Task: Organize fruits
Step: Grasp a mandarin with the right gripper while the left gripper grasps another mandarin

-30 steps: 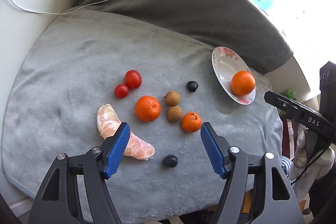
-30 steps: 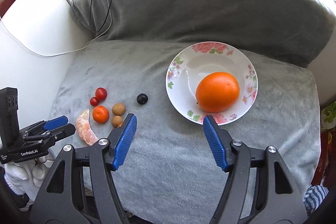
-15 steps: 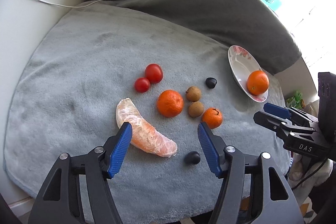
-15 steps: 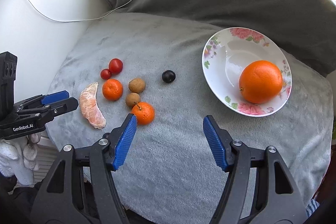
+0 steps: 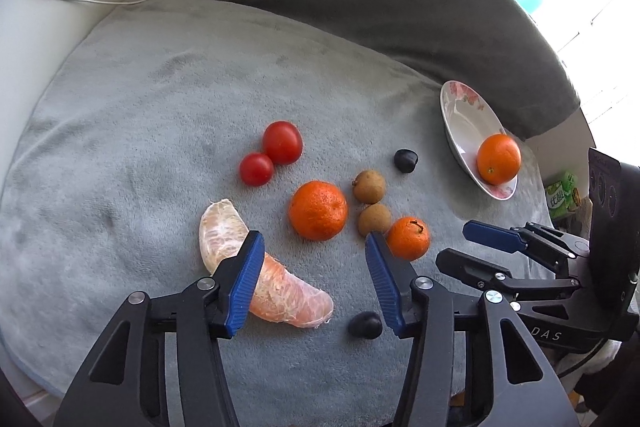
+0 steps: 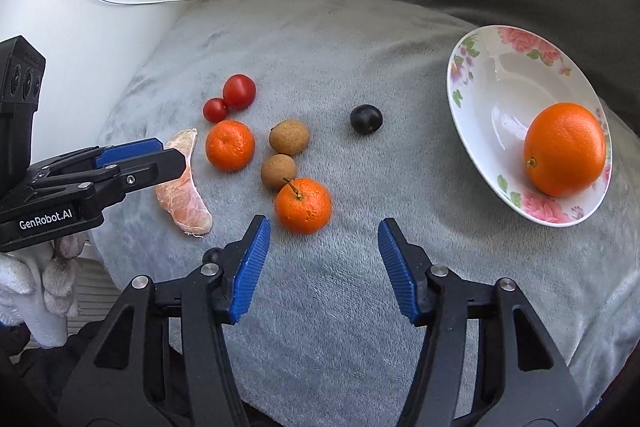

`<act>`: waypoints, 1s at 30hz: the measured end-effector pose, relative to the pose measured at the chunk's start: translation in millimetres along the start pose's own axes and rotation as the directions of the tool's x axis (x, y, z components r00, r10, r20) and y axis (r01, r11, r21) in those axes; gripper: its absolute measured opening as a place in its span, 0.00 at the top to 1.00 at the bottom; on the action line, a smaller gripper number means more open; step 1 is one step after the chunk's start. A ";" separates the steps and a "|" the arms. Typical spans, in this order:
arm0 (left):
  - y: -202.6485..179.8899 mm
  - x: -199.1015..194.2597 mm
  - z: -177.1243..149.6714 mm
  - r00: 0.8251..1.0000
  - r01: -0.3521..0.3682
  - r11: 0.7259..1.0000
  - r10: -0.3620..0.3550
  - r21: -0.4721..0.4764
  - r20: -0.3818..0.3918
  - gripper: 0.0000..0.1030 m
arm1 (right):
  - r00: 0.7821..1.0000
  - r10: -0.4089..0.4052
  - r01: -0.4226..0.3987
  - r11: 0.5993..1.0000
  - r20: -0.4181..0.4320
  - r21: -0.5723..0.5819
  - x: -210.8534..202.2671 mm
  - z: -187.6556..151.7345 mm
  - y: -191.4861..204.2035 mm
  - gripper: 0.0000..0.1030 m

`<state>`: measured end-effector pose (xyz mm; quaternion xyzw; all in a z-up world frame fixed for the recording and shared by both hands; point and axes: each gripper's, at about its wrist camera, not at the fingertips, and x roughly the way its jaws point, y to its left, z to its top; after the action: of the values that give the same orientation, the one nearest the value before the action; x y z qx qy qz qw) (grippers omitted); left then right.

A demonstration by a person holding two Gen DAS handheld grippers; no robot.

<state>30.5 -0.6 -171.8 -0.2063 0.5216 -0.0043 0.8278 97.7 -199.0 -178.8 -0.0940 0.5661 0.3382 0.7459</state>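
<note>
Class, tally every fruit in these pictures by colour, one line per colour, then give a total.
Round orange citrus fruits: 3
Red cherry tomatoes: 2
Brown longans: 2
Dark purple grapes: 2
Pale peeled citrus segment: 1
Total: 10

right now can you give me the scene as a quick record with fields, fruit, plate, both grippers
surface: grey plush cloth
plate: white floral-rimmed plate, holding one large orange
loose on cloth: two red cherry tomatoes, two small tangerines, two brown longans, two dark round fruits, one peeled pomelo segment
left gripper: open, empty, above the pomelo segment
right gripper: open, empty, near the stemmed tangerine
background: white cable
</note>
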 end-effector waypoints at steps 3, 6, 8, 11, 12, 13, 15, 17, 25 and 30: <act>-1.5 5.1 2.8 1.000 0.007 1.000 -0.007 -0.005 -0.007 0.55 | 1.000 -0.001 0.001 1.000 -0.012 -0.022 7.0 2.4 5.4 0.47; -1.8 10.6 5.8 1.000 0.010 1.000 -0.011 -0.009 -0.015 0.55 | 1.000 0.001 -0.001 1.000 -0.024 -0.028 14.1 4.6 7.7 0.48; -1.4 15.0 7.3 1.000 0.012 1.000 -0.012 -0.015 -0.024 0.55 | 0.999 0.005 -0.006 1.000 -0.033 -0.023 18.5 6.1 7.3 0.50; -0.6 19.0 8.6 0.999 0.012 1.000 -0.012 -0.019 -0.032 0.55 | 0.999 0.008 -0.008 1.000 -0.042 -0.013 23.6 7.9 5.7 0.50; -0.3 20.2 9.7 0.999 0.011 1.000 -0.012 -0.018 -0.034 0.55 | 0.999 0.009 -0.010 1.000 -0.045 -0.010 25.3 8.8 5.1 0.50; -0.1 21.6 9.9 0.999 0.011 1.000 -0.011 -0.017 -0.037 0.55 | 0.999 0.011 -0.011 1.000 -0.047 -0.008 26.4 9.5 4.7 0.51; 0.8 25.2 10.5 0.999 0.011 1.000 -0.012 -0.018 -0.046 0.55 | 0.999 0.012 -0.013 1.000 -0.051 -0.009 29.2 11.1 5.6 0.51; 1.7 28.4 10.8 0.998 0.010 1.000 -0.012 -0.022 -0.054 0.56 | 0.998 0.010 -0.011 1.000 -0.057 -0.012 31.8 12.3 6.2 0.51; 2.6 36.1 11.5 0.997 0.013 0.999 -0.016 -0.029 -0.074 0.63 | 0.996 0.041 -0.042 0.999 -0.078 -0.013 40.0 14.7 9.4 0.60; -2.6 38.7 13.6 0.997 0.018 0.999 -0.020 -0.027 -0.072 0.65 | 0.995 0.046 -0.047 0.999 -0.085 -0.019 42.4 15.7 14.4 0.63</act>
<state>60.5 -7.0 -199.3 -0.2217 0.5493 -0.0129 0.8056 106.7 -163.0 -208.4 -0.1029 0.5954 0.3572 0.7123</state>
